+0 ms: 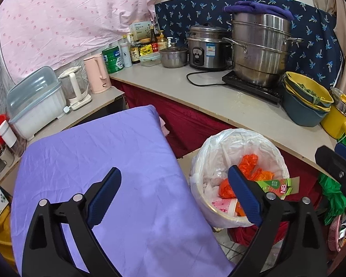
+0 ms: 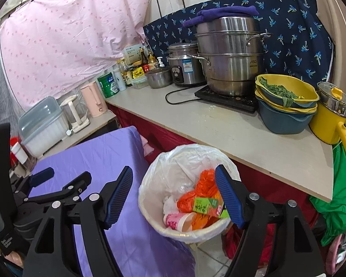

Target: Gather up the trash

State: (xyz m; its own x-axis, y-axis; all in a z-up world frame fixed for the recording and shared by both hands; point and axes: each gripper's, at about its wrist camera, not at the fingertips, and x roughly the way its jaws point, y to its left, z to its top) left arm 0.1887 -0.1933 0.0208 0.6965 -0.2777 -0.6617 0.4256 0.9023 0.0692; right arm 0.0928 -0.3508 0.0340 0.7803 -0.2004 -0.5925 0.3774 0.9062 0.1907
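Now both grippers hang empty over the trash bin [image 2: 186, 194], jaws spread wide: the left gripper [image 1: 174, 192] toward the purple cloth [image 1: 108, 161] beside the bin, the right gripper [image 2: 174, 192] nearer its rim. Inside the bin's white liner lie a green carton [image 2: 207, 205], orange bags [image 2: 203, 184] and a pink cup [image 2: 180, 221]. Behind the bin runs the tabletop [image 2: 230, 129].

The left gripper [image 1: 174, 181] and the right gripper [image 2: 174, 177] both hang side by side with jaws spread wide and nothing between their blue-padded fingers [image 1: 243, 194], the left one's tip showing in the right wrist view.
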